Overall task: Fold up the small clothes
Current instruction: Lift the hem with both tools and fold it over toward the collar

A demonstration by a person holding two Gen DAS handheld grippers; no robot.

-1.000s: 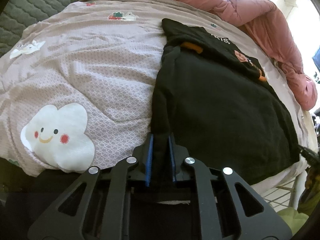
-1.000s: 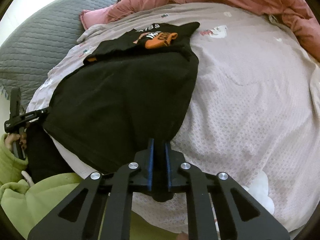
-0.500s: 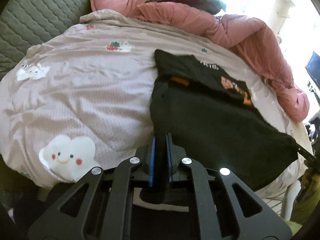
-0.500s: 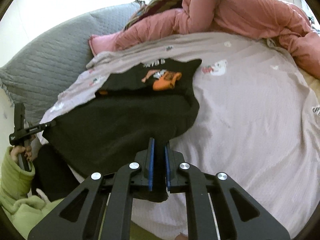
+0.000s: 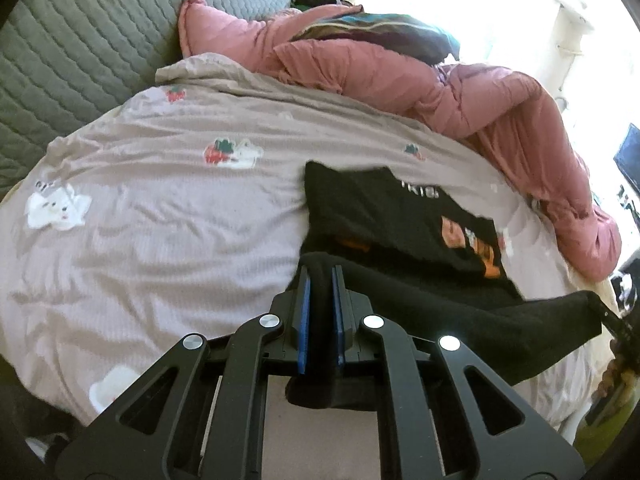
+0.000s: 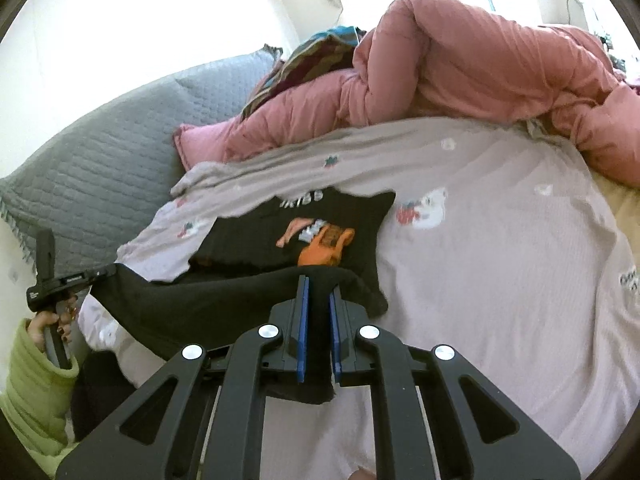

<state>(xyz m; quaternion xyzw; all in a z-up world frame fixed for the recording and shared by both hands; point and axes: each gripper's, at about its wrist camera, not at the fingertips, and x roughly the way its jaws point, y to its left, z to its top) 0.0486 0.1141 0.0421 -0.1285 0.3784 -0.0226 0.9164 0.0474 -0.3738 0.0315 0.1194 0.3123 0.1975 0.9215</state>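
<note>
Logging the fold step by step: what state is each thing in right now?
Black T-shirt: near hem lifted off the bed, printed end lying flat.
Left gripper: shut on the hem's corner.
Right gripper: shut on the other corner.
Pink duvet: bunched up.
Bedsheet: spread, lightly wrinkled.

Strong daylight blows out the upper background to white in both views. The bedsheet (image 5: 160, 240) is evenly lit, slightly motion-smeared. Fisheye bending curves the bed; dark vignette fills the corners.
</note>
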